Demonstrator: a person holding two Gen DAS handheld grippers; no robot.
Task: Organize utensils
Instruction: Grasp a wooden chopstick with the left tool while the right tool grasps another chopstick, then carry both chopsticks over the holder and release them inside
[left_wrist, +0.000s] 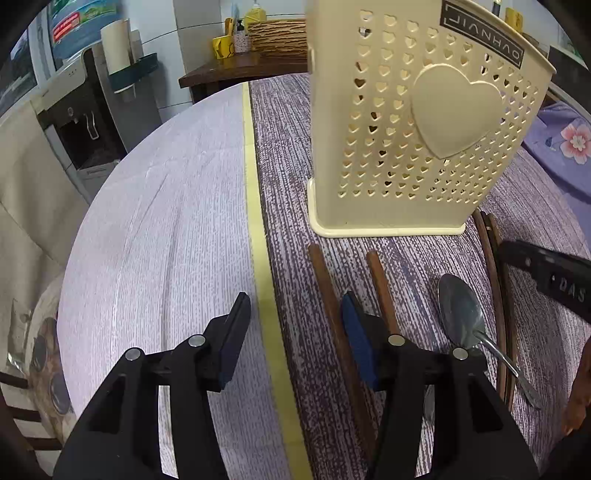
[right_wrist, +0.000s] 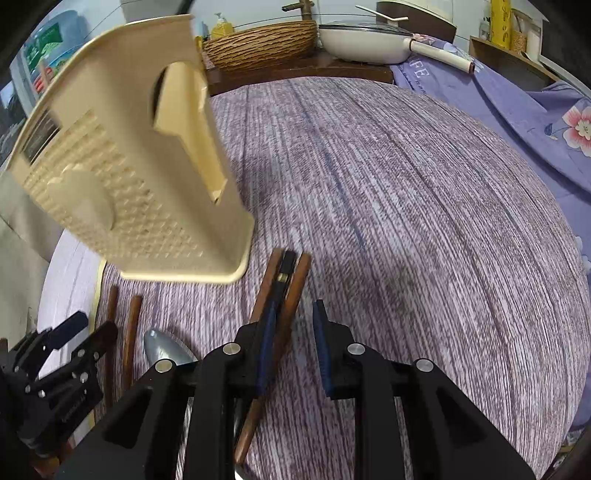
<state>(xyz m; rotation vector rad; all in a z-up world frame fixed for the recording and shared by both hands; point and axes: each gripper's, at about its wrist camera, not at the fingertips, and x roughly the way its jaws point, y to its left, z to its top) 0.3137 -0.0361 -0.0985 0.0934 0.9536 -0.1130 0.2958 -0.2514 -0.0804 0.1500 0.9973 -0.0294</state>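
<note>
Both grippers, left (left_wrist: 293, 314) and right (right_wrist: 295, 325), have jaws apart; near the holder (left_wrist: 413, 122), the right one hides part of two chopsticks (right_wrist: 291, 295).

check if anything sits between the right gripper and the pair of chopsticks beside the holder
Nothing visible does. The right gripper is open just above the chopstick pair, which lies on the mat right of the cream holder.

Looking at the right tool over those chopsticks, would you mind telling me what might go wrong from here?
1. The right tool is open with one finger lying over the chopstick pair; closing may catch only one stick or push them apart.
2. The utensil holder stands just beyond the tips, so lifting forward may knock it.
3. The spoon lies close beside the pair and may get dragged.
</note>
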